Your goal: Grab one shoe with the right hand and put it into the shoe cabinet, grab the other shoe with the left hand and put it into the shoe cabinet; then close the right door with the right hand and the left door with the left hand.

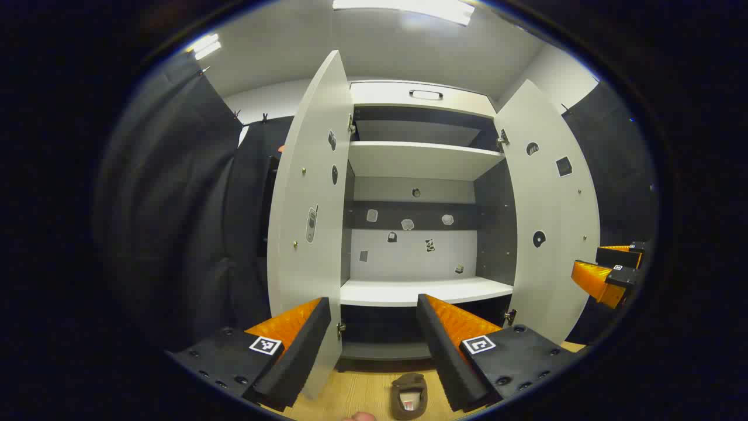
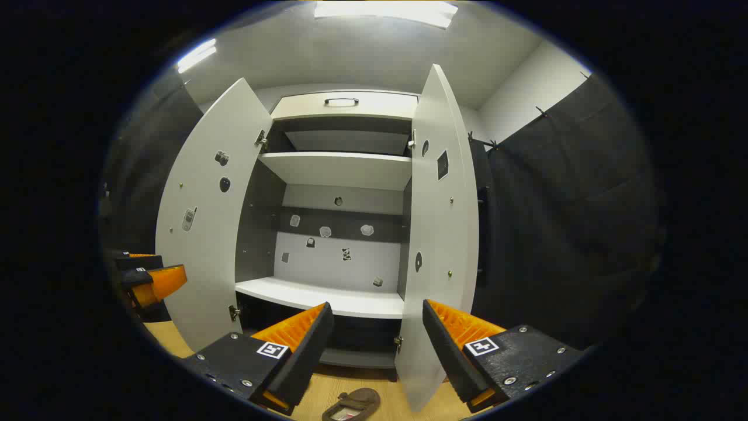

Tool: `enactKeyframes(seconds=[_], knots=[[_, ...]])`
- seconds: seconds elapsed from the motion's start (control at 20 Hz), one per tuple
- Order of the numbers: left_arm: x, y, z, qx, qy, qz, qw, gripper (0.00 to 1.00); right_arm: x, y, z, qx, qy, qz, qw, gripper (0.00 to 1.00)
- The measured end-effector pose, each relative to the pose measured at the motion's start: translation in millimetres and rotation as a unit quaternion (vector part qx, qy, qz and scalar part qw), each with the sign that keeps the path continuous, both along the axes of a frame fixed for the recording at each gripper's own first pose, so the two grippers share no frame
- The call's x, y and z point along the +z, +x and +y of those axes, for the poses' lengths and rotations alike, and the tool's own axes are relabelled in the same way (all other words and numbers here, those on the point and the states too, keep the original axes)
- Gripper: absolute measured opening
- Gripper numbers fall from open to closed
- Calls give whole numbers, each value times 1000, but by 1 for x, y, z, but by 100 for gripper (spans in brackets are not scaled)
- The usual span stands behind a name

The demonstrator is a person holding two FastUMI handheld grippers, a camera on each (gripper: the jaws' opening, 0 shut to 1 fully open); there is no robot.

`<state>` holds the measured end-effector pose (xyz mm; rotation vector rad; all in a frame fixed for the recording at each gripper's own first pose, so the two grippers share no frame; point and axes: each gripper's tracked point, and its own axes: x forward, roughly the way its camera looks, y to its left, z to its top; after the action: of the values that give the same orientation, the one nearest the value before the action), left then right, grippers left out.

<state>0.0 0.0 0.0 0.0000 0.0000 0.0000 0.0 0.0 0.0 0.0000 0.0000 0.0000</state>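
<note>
The white shoe cabinet stands with both doors swung wide, its left door and right door edge-on towards me. A brown shoe lies on the wooden floor before it, below and between the fingers of my left gripper, which is open and holds nothing. In the right gripper view a brown shoe lies low between the fingers of my right gripper, also open and holding nothing. Whether it is the same shoe I cannot tell. Each gripper also shows in the other's view: right gripper, left gripper.
The lower shelf and upper shelf are bare, with small stickers on the back panel. A drawer with a handle tops the cabinet. Dark cloth walls hang on both sides. A pale rounded thing sits at the bottom edge.
</note>
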Motion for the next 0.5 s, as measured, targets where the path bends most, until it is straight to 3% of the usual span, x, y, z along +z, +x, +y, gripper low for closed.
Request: enactKeyframes(seconds=[0.5], knots=[[-1,-4,-9,-14,-3,1,1000,96,5,0,0,-8,-3,-5,1000,94]])
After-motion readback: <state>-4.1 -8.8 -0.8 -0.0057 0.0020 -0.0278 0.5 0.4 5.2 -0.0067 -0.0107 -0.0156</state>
